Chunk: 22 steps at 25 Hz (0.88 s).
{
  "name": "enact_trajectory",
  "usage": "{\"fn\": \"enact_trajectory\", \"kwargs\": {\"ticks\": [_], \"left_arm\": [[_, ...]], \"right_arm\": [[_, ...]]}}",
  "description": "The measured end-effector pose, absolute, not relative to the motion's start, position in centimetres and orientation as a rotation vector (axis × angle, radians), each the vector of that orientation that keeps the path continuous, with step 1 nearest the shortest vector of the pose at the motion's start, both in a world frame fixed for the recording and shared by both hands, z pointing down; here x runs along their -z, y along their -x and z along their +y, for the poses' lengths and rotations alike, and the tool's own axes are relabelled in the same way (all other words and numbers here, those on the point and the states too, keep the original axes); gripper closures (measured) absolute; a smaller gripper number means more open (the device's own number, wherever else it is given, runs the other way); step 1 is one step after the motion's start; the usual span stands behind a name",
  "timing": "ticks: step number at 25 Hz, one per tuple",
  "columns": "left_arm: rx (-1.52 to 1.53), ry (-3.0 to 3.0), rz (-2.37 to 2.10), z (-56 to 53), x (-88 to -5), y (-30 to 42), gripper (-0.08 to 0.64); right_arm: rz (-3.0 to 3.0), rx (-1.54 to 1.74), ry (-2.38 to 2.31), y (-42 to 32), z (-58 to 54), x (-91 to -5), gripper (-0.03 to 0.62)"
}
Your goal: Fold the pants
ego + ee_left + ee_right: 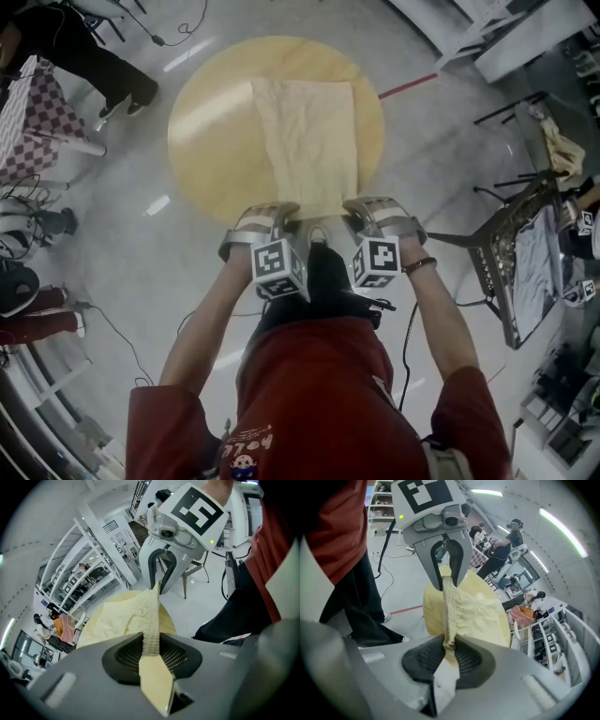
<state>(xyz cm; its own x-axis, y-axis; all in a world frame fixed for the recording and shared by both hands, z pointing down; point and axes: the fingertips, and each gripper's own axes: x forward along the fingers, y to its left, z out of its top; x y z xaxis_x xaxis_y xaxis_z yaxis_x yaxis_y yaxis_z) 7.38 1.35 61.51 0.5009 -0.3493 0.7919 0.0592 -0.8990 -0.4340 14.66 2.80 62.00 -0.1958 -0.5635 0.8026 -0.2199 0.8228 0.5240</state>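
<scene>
- The pants are pale yellow. They lie flat down the middle of a round wooden table, from near 12 o'clock on the table top to its edge at 6 o'clock.
- The left gripper has its jaws closed on the stretchy waistband of the pants. The ribbed strip runs right between the two dark pads.
- The right gripper also has its jaws closed on the waistband, pinched tight between its pads.
- In both gripper views the band runs in a line from one gripper to the other, standing up on its edge.
- In the head view the two grippers sit side by side at the near edge of the table. The left one is at about 7 o'clock of the table and the right one at about 5 o'clock.
- Each gripper has a cube with black and white squares on it — the left cube and the right cube are close together.
- The person wears a red shirt, at 6 o'clock in the head view.
- A red line is on the grey floor at 2 o'clock from the table.
- A chair stands at 3 o'clock in the head view, well apart from the table.
- A checked cloth is at 10 o'clock in the head view.
</scene>
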Motion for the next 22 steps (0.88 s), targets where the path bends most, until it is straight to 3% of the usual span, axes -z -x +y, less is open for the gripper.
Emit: {"fn": "enact_trajectory", "kwargs": {"ticks": [22], "left_arm": [[1.442,2.331,0.339,-14.9,-54.9,-12.6,0.448]], "right_arm": [[-1.910,0.125,-0.632,-19.5,-12.5,-56.0,0.534]]}}
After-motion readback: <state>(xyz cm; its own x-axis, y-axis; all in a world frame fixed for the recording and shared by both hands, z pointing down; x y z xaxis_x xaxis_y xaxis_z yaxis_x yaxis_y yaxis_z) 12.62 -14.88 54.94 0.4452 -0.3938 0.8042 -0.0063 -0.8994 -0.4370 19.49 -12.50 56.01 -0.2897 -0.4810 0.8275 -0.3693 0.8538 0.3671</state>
